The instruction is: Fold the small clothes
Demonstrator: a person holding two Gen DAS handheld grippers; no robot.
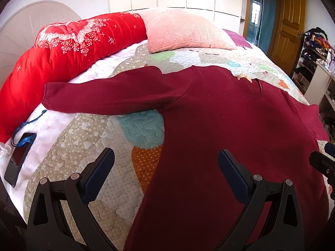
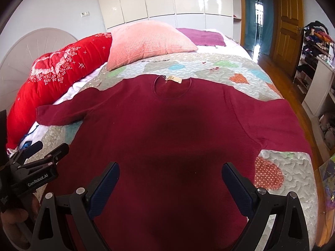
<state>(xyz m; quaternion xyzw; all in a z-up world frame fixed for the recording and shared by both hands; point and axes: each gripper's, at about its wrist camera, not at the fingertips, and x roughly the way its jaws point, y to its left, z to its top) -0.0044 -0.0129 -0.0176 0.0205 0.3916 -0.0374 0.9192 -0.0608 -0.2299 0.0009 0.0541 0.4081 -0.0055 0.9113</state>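
Pink pillow (image 2: 146, 41) beyond sweater (image 2: 167, 125) (phone (image 1: 18, 156) beside).

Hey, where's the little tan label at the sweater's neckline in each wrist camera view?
Left wrist: the tan label sits upper right of centre, at the dark red sweater's collar.
Right wrist: the label sits just above centre, at the collar's far edge.
Shared landmark: the pink pillow lies beyond the label in both views.
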